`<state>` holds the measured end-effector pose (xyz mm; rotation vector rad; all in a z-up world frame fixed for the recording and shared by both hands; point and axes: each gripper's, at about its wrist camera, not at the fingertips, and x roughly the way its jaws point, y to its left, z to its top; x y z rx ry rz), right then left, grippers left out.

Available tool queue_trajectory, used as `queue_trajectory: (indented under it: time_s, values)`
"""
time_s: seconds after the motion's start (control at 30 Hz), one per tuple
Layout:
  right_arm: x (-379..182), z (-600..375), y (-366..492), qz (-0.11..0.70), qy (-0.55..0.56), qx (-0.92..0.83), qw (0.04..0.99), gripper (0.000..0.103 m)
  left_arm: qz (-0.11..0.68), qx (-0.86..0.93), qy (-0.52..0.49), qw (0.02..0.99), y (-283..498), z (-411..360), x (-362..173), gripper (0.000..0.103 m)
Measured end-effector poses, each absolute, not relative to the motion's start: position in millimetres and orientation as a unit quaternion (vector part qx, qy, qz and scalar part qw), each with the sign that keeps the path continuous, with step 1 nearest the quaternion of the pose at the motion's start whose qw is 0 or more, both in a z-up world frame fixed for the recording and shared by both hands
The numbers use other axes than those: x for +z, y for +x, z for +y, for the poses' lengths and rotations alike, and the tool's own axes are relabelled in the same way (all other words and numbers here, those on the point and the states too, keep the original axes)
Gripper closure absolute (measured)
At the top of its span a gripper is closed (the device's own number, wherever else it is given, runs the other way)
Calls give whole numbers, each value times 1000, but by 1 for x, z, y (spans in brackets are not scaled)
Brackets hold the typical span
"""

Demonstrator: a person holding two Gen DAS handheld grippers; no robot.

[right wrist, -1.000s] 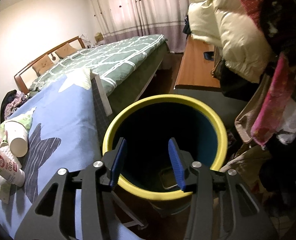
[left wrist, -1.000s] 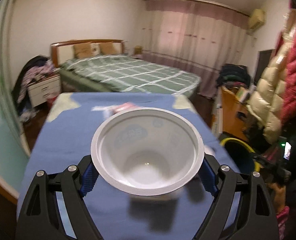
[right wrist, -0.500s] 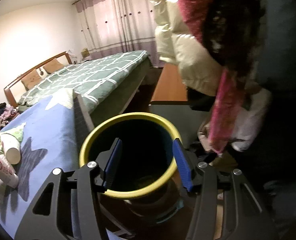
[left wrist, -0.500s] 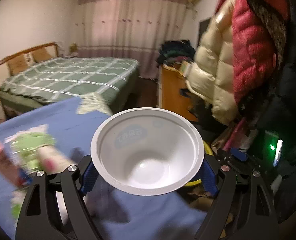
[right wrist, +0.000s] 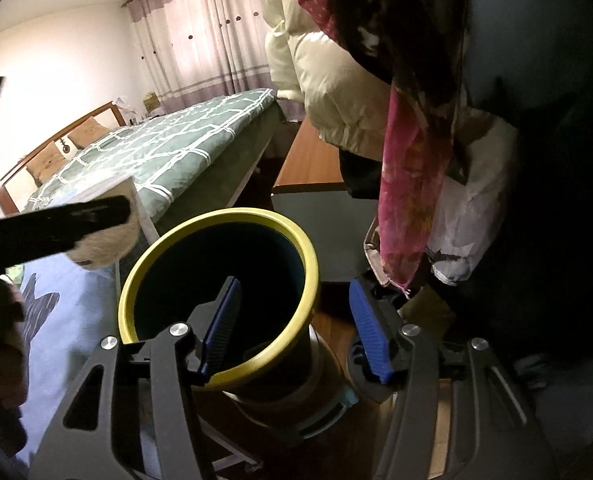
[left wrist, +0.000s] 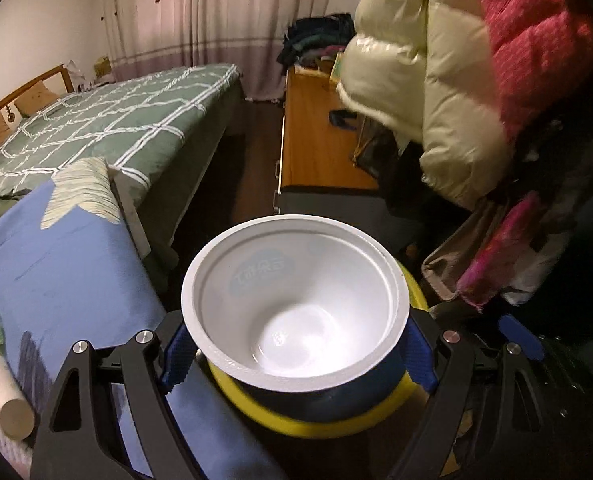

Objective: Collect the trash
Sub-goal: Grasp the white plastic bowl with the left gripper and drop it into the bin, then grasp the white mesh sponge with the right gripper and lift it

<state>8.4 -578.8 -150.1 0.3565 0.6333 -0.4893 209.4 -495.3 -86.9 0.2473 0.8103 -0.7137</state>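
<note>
Left wrist view shows the left gripper (left wrist: 296,344) clamped around the white bowl (left wrist: 296,304) at the yellow-rimmed bin's (left wrist: 328,412) near-left edge; release it now and it may strike the rim and fall outside, while the empty right gripper (right wrist: 296,328) is opening astride the bin's right wall.

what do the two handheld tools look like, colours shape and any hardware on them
Both look alike. The left tool and the right tool each have matte black angular arms with triangular cut-outs, joined by round silver bolt heads. Each finger ends in a blue ribbed pad. No cables or printed markings show on them, and no sleeve can be made out.
</note>
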Motion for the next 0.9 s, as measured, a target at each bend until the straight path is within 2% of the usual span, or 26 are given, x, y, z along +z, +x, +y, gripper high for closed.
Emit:
queue_trajectory:
  time_s: [0.07, 0.13, 0.4, 0.63, 0.9]
  values:
    - [-151, -579, 10, 308, 172, -238, 905, 47, 389, -333, 122, 851, 216, -504, -95, 18]
    - [-152, -578, 9, 309, 172, -239, 904, 46, 394, -320, 127, 852, 221, -507, -100, 9]
    - [-147, -564, 10, 306, 165, -230, 909, 44, 351, -312, 112, 876, 197, -463, -59, 8]
    - [-142, -535, 24, 307, 152, -193, 920, 43, 305, -287, 71, 905, 152, -354, -9, 5]
    - [-134, -471, 44, 315, 121, -118, 934, 42, 265, -170, 33, 949, 121, -214, 15, 5]
